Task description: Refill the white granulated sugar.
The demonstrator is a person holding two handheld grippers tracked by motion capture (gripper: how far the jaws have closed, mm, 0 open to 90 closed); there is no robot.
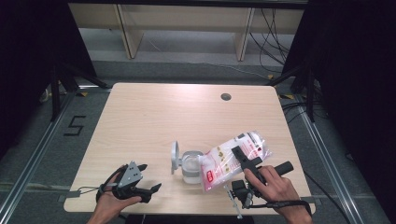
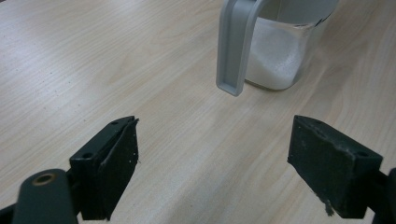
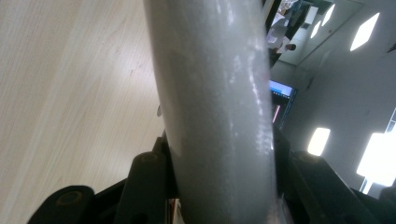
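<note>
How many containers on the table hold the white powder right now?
2: a clear jar with its grey lid open, standing near the table's front edge, and a plastic bag tilted over it, clamped in the right gripper.

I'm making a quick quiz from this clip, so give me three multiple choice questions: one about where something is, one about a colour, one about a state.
1. Where does the clear container stand?
A. near the table's front edge, middle
B. at the far right corner
C. on the floor

2. What colour is the container's flipped-up lid?
A. red
B. grey
C. yellow

3. What is the left gripper doing?
A. clamping the lid
B. holding the bag
C. open, holding nothing

Answers:
1 A, in the high view it stands close to the front edge of the table.
2 B, the left gripper view shows the lid grey.
3 C, its fingers stand wide apart over bare wood, while the right gripper holds the white and pink bag tilted over the container.
</note>
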